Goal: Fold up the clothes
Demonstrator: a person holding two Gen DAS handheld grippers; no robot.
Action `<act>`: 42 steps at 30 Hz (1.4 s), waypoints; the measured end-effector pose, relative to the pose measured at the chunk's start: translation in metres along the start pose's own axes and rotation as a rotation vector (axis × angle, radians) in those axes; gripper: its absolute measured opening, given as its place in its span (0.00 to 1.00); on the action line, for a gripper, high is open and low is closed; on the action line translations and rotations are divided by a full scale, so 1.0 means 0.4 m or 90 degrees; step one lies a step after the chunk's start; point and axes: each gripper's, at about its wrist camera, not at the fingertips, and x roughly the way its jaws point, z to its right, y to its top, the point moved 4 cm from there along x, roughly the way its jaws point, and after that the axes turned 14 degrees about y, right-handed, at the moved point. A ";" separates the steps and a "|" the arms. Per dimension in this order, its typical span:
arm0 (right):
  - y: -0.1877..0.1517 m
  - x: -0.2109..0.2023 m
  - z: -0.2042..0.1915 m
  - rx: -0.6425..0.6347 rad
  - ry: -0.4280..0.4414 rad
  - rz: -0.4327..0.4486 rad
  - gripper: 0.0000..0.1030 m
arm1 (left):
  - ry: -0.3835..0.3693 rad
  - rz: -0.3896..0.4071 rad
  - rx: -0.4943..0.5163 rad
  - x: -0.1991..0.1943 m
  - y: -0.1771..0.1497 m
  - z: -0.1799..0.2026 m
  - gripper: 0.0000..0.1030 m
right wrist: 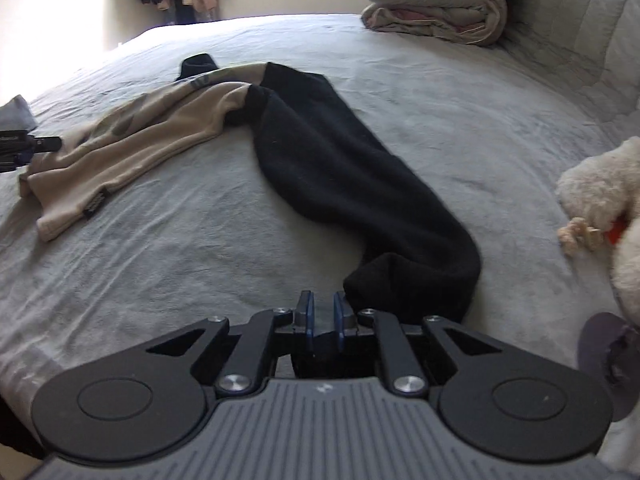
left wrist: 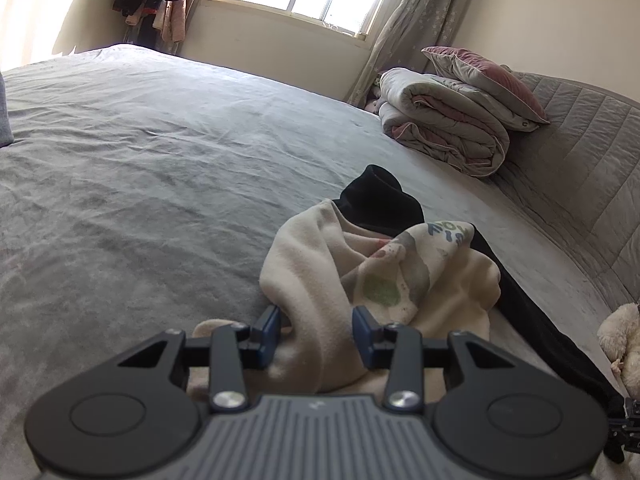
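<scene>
We see a cream sweatshirt with black sleeves (right wrist: 132, 136) lying crumpled on the grey bed (left wrist: 140, 152). In the left wrist view it fills the lower middle of the frame, and our left tool (left wrist: 316, 334) is clenched on a thick fold of its cream cloth, the blue pads (left wrist: 270, 332) pressing the bunched fabric from both sides. In the right wrist view the cream body lies at the left, and one black sleeve (right wrist: 340, 168) runs from the upper middle down to the lower right, its cuff ending just beside our right tool (right wrist: 322, 314). That tool's jaws stand slightly parted with only the bedsheet showing between them, so it grips nothing. A folded quilt (right wrist: 432, 4) sits at the upper right, and a plush toy (right wrist: 600, 192) lies at the right edge.
</scene>
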 end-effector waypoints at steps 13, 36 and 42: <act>0.046 0.119 -0.189 0.318 0.484 0.066 0.89 | 0.003 -0.004 0.000 0.005 0.003 -0.002 0.39; 0.141 0.332 -0.324 0.414 0.608 0.046 0.09 | 0.014 -0.013 0.006 0.028 0.007 -0.033 0.61; 0.124 0.298 -0.300 0.436 0.628 0.052 0.13 | 0.007 -0.013 0.006 0.022 0.009 -0.033 0.60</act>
